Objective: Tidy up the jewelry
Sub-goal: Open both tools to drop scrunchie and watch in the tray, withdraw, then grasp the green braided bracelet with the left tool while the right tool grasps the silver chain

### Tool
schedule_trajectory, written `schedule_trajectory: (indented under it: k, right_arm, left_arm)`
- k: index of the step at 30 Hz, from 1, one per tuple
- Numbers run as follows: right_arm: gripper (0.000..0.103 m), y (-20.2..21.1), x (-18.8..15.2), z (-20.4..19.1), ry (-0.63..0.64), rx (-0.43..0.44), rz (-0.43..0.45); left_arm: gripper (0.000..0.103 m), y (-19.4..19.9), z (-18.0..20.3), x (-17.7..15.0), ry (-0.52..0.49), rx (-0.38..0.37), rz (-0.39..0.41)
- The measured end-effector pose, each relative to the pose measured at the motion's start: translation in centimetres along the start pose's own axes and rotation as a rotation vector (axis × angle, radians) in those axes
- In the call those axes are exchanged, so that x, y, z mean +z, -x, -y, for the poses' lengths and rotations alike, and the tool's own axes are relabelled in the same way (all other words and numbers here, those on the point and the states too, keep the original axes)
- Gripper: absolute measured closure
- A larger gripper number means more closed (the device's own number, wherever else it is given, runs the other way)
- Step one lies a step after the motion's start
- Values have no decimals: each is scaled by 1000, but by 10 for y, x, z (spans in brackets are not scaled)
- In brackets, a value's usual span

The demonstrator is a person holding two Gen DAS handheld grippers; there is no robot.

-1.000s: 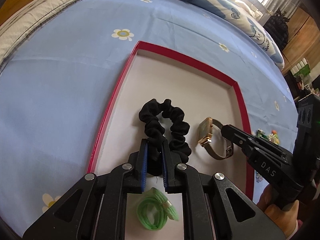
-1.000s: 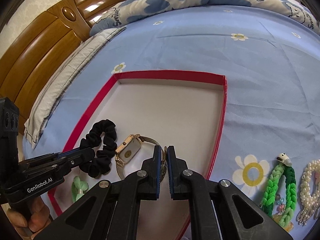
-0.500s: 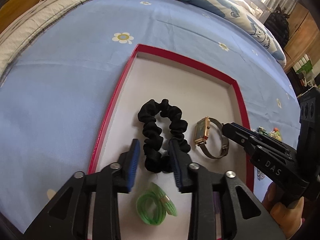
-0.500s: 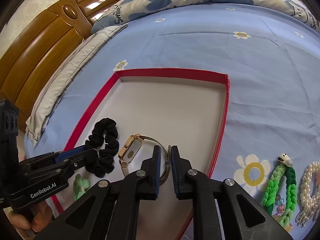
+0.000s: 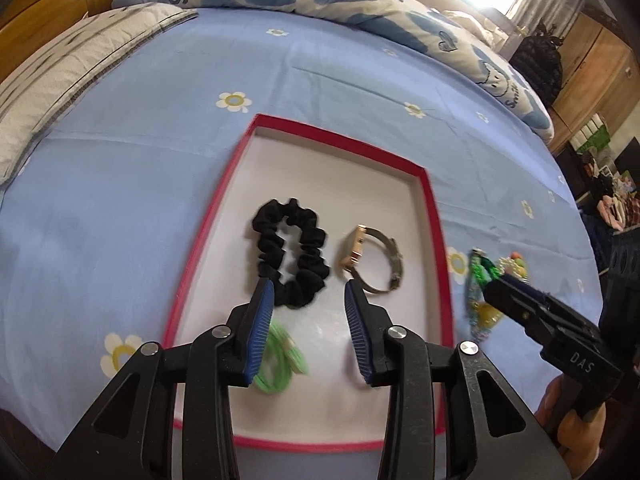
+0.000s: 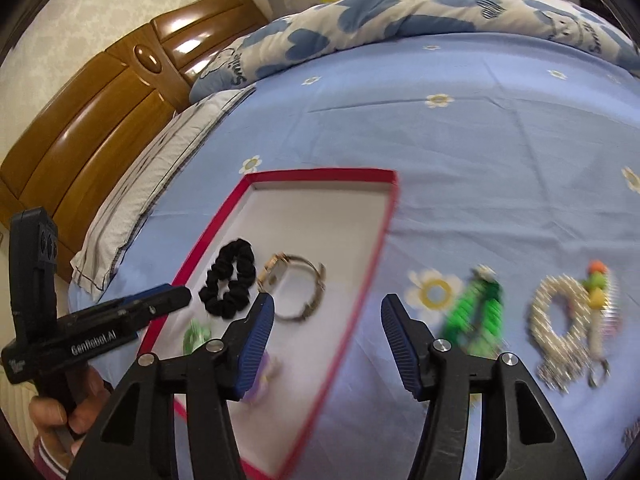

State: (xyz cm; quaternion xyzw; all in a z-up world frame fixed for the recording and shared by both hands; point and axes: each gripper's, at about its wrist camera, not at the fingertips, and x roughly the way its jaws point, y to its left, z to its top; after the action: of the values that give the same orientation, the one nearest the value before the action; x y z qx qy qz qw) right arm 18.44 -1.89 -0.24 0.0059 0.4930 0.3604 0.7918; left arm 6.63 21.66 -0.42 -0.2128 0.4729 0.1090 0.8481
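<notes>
A red-rimmed white tray lies on the blue bedsheet. In it lie a black scrunchie, a gold watch on its side and a green hair tie. My left gripper hovers above the scrunchie's near end with its jaws opening and its pads touching nothing. My right gripper hangs over the tray's right rim, jaws also opening and empty; the watch lies free to its left. On the sheet to the right lie a green braided band and a pearl bracelet.
A small purple item lies in the tray's near part, blurred. A striped pillow and a wooden headboard are at the left, a heart-print duvet at the back. A hand holds the left gripper's handle.
Both grippers went from shut to open: the left let go of the scrunchie, the right let go of the watch strap. Both drew back and up, the right one sliding rightwards to the tray's edge.
</notes>
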Motion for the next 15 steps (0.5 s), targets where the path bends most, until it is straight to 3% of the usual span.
schedule_trajectory:
  k: [2, 15]
  right_arm:
    - [41, 11, -8, 9, -15, -12, -1]
    - [40, 69, -52, 66, -130, -92, 55]
  left_arm:
    - [59, 4, 7, -4, -5, -7, 5]
    - [59, 6, 67, -27, -114, -52, -29]
